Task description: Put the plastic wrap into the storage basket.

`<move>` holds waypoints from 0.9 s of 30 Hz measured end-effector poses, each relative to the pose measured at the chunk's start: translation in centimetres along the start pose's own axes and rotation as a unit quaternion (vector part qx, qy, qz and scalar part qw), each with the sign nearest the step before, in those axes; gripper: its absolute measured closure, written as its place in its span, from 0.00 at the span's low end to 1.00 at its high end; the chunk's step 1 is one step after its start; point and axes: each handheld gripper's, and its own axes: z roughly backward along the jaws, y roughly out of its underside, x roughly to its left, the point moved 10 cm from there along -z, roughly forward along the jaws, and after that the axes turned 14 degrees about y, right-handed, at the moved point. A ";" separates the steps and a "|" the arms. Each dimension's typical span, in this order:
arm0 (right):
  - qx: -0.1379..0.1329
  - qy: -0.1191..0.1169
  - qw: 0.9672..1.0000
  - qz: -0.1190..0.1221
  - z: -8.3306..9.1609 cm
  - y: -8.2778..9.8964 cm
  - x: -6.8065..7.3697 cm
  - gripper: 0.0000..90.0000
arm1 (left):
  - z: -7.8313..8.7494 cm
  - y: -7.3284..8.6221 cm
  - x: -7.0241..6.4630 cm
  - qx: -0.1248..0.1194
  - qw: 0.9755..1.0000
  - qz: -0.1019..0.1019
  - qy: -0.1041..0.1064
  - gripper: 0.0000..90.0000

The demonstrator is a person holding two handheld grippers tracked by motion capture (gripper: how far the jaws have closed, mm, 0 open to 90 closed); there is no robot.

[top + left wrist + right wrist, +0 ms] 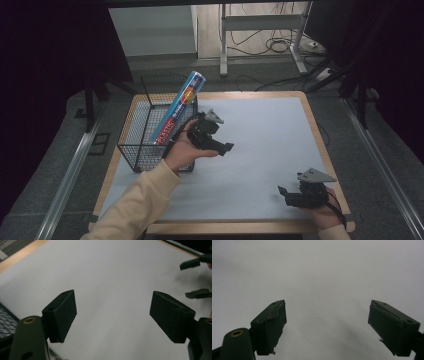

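A blue roll of plastic wrap (180, 106) leans upright in a black wire basket (142, 137) at the table's left side, its top sticking out above the rim. My left gripper (226, 146) hovers just right of the basket, pointing right across the pale mat (265, 135). In the left gripper view its jaws (112, 305) stand open with nothing between them, and the basket's mesh (5, 321) shows at the lower left. My right gripper (281, 193) rests near the front right corner, pointing left. It is open and empty over bare mat (327, 315), and it also appears far off (193, 278).
The table's wooden edge (320, 145) frames the mat. Beyond the table's far side stand a metal desk frame (260, 30) and loose cables (280, 45) on the floor. Dark curtains hang on both sides.
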 end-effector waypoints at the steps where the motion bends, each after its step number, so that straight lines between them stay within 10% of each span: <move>1: 0.000 0.000 1.000 0.000 0.0 0.0 0.0 0.17 | -0.8 0.5 -0.7 -0.003 1.000 -0.001 0.006 0.24; 10: 0.002 -0.001 1.000 0.000 -0.1 0.1 0.1 0.17 | -3.8 3.5 -3.5 0.013 0.999 -0.006 0.046 0.24; 27: -0.001 0.000 1.000 0.000 0.0 0.0 0.0 0.17 | -5.5 5.6 -4.0 0.021 0.998 0.004 0.063 0.24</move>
